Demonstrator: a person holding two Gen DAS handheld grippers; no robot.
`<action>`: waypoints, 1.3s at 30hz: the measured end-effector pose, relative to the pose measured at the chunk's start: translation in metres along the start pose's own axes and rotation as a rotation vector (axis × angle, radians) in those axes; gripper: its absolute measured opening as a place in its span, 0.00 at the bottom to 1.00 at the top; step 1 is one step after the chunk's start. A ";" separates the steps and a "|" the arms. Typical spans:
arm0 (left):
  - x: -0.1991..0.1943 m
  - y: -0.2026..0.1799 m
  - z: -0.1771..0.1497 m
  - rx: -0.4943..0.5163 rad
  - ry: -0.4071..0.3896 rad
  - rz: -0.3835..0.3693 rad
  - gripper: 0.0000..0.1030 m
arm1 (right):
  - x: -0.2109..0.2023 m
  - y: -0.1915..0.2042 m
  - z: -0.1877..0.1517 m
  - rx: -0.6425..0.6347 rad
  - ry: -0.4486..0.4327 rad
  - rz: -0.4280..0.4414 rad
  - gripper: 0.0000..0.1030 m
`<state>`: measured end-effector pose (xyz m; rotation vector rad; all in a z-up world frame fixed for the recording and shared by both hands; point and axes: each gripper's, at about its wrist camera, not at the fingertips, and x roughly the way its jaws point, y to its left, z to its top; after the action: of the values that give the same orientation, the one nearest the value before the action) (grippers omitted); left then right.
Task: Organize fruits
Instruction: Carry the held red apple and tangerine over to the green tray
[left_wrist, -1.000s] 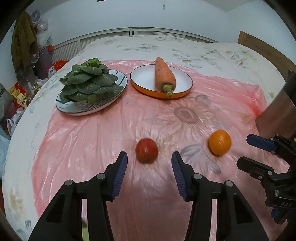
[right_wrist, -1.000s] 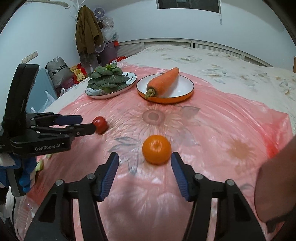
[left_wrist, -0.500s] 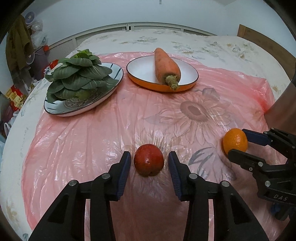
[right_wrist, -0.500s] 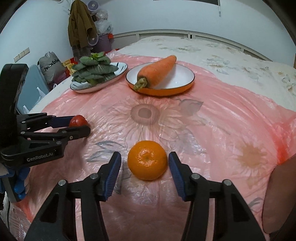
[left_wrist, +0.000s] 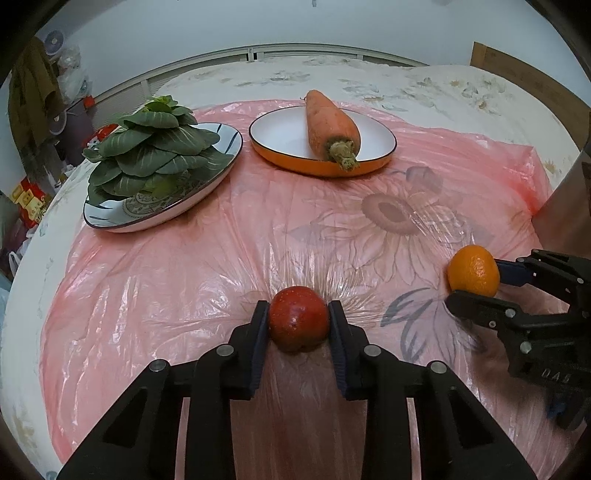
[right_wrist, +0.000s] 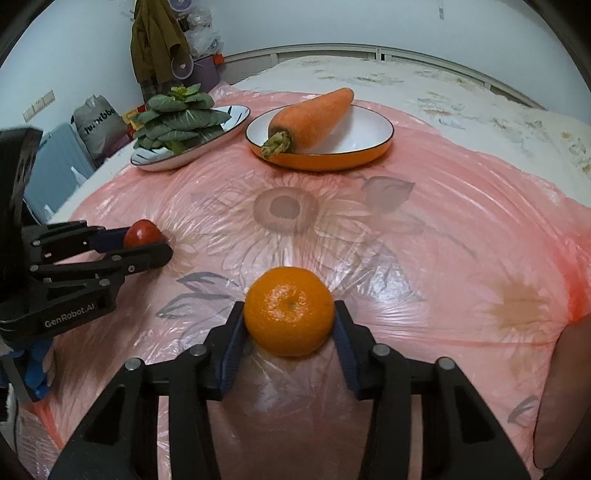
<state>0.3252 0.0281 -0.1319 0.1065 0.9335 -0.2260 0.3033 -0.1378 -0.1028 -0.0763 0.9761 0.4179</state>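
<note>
Left claw (left_wrist: 298, 325) clamped on red apple (left_wrist: 298, 323), six o'clock on pink sheet (left_wrist: 229, 236). Right claw (right_wrist: 290, 325), jaws just closing, pinched orange (right_wrist: 289, 311), pads touching both flanks. Best lifted straight, slowly; round skins likely to slip. Apple glossy, dark red; orange dimpled, bright. Carrot plate (left_wrist: 384, 155) at twelve o'clock, greens plate (left_wrist: 147, 221) at ten.

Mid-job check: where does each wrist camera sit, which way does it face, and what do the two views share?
Left wrist: sits behind the left tool, looks forward and down at the red apple pinched between its pads; right tool shows at right.
Right wrist: sits behind the right tool, looks forward and down at the orange its pads touch; left tool shows at left.
Shared: both fruits, carrot in orange bowl, greens, pink sheet.
</note>
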 end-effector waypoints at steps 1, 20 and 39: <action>-0.001 0.001 0.000 -0.004 -0.002 -0.003 0.26 | -0.001 -0.001 0.000 0.002 0.000 0.009 0.52; -0.054 0.026 0.001 -0.087 -0.052 -0.009 0.26 | -0.066 0.000 0.000 0.019 -0.063 -0.002 0.51; -0.170 -0.016 -0.069 -0.050 -0.114 0.056 0.26 | -0.177 0.053 -0.081 0.032 -0.101 -0.009 0.51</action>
<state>0.1698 0.0500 -0.0353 0.0722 0.8208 -0.1553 0.1334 -0.1642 0.0025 -0.0306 0.8828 0.3939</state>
